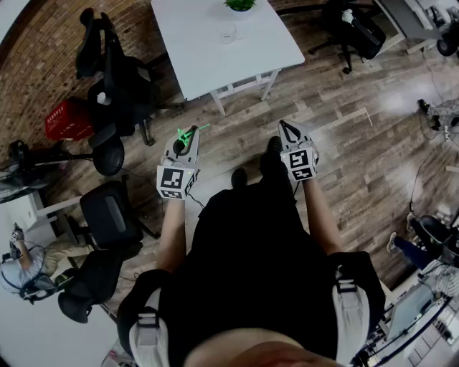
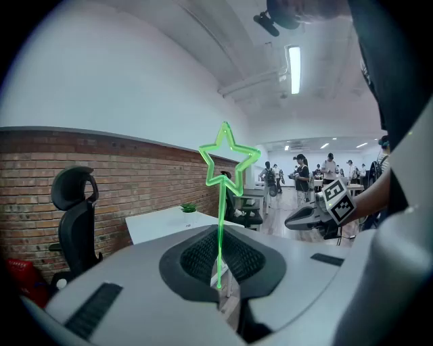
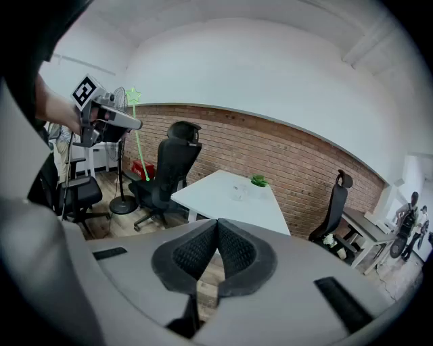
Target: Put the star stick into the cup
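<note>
L gripper (image 2: 220, 282) (grey shell, black ribbed pads): jaws clenched on the thin translucent green star stick (image 2: 221, 203). The shaft is pinched at its foot right btwn the pads, and the star end rises well past the tips. With so low a grip almost nothing sticks out behind the jaws, so the stick prob. goes in star-first or gets tipped over the rim.

R gripper (image 3: 215, 233): jaws closed on each other, nothing btwn them. It's carried level w/ the L one and looks spare, maybe kept free to steady the target.

The small clear plastic cup (image 1: 227, 32) stands on the white rectangular table (image 1: 215, 64), well ahead of both sets of tips, near a small green potted plant (image 1: 240, 4). Nothing's near the cup yet, so this reads as the carry stage.
</note>
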A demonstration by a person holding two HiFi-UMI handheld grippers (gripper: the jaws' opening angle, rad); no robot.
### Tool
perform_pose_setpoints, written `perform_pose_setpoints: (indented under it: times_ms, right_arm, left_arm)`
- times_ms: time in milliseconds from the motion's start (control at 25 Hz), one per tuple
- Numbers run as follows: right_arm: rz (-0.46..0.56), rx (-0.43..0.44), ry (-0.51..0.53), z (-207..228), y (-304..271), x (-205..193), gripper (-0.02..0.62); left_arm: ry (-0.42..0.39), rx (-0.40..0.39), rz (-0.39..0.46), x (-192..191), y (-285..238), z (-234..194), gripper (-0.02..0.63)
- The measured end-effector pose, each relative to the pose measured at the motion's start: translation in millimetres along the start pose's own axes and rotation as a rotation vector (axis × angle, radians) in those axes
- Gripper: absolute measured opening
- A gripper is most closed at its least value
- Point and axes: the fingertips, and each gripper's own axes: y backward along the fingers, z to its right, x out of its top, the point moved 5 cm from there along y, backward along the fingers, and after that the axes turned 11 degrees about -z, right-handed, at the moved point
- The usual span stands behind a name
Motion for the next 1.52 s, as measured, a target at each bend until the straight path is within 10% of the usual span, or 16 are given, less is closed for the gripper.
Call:
perform_pose_setpoints:
  times_ms: [1520]
  right_arm:
    - [0.014, -0.01, 0.014, -8.5, -4.8, 13.2, -0.002]
  left_arm:
    - [-0.035, -0.048, 0.016, 10.6, -14.6, -16.9, 0.026]
